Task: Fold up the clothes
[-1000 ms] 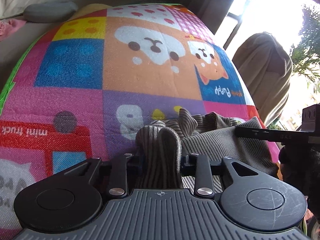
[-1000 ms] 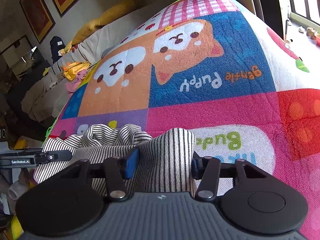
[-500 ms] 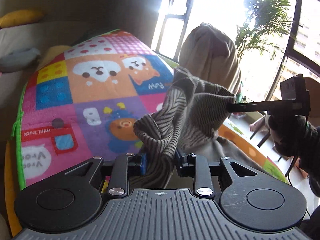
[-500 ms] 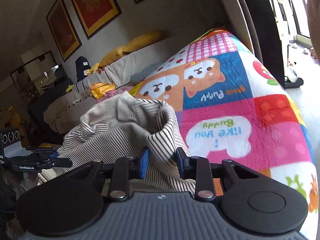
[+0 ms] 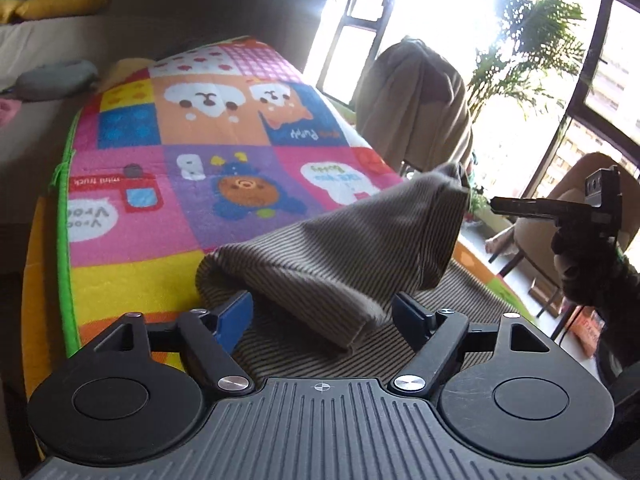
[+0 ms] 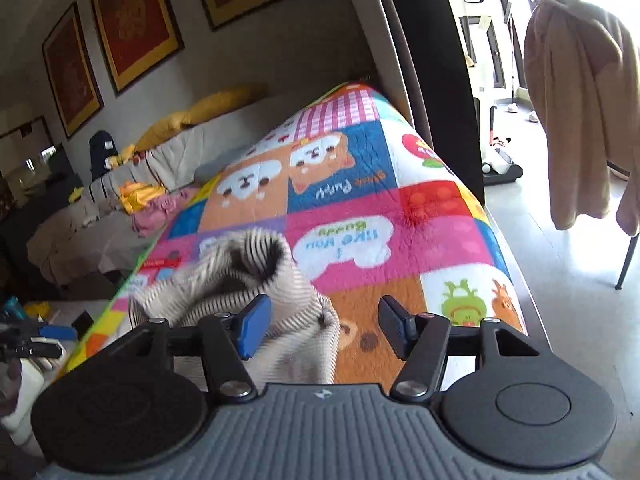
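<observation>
Left wrist: striped garment (image 5: 340,256) between (unpinched) claw (image 5: 324,316).

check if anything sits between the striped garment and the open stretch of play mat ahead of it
Nothing visible does. The striped garment hangs loose between the open left tool, and the play mat beyond it lies bare.

Motion-blurred striped garment (image 6: 240,280) (near end under camera housing)

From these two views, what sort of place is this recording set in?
Probably a home living room: framed pictures on the wall, a sofa with yellow cushions, and a cartoon play mat serving as the folding surface.
</observation>
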`<state>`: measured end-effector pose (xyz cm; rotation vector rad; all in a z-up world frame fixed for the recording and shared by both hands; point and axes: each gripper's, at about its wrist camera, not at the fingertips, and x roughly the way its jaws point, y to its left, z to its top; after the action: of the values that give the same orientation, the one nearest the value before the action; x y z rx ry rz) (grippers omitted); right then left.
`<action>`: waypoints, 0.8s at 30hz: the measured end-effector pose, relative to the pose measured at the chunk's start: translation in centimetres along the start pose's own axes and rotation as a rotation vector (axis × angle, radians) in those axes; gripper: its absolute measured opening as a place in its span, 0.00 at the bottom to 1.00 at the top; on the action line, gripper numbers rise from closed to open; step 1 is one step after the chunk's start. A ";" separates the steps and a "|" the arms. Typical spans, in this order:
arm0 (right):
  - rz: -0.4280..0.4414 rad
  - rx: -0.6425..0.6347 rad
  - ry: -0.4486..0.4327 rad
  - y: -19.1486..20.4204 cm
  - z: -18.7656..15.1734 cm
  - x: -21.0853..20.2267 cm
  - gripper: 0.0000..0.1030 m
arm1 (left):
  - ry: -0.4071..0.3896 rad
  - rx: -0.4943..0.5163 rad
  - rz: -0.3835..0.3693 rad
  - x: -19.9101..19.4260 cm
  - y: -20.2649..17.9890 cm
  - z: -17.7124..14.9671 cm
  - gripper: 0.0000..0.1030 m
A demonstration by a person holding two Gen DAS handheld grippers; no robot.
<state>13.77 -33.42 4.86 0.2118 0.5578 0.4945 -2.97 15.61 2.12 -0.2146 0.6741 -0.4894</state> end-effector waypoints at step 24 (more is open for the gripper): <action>0.033 0.029 0.256 0.2 -3.0 7.9 0.63 | 0.032 -0.261 0.020 9.5 1.2 -0.8 0.88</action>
<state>17.85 -29.10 -1.12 0.1869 0.8123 0.5494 3.35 11.84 -4.09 -0.4458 0.7708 -0.3851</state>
